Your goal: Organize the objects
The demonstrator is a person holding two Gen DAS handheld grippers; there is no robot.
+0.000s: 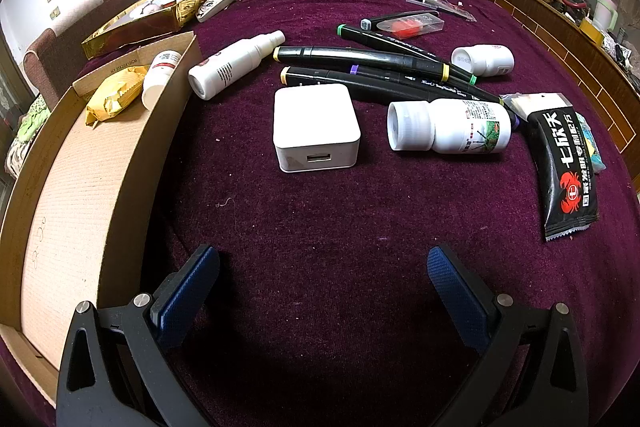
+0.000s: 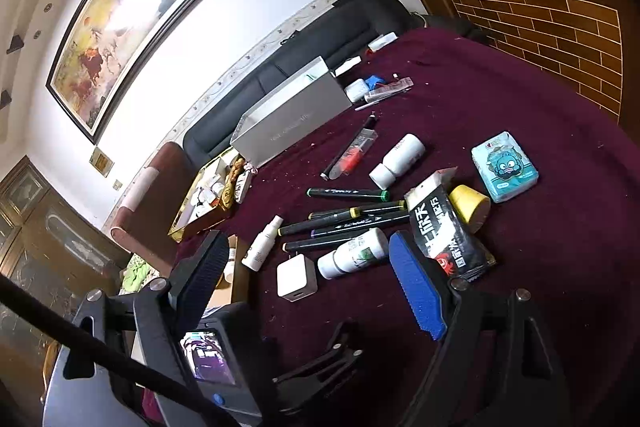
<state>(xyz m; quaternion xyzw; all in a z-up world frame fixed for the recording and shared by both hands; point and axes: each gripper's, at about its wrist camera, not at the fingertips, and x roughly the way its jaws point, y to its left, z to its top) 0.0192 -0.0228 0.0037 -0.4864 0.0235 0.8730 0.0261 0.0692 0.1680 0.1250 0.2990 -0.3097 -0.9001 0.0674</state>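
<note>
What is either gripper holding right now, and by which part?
Nothing. The left gripper and right gripper both have open, empty jaws above the cloth.

Maroon tablecloth (image 1: 320,227) under white charger (image 1: 316,129), white bottles, black markers (image 1: 376,61) with yellow, green, purple bands, black snack packet (image 1: 566,167) with red crab print right of charger, yellow packet (image 1: 114,93) in brown cardboard box (image 1: 80,187), blue-padded gripper fingers (image 1: 456,291).

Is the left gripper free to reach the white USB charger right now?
Probably yes. The left gripper is open and empty, and only bare purple cloth lies between it and the white USB charger.
</note>
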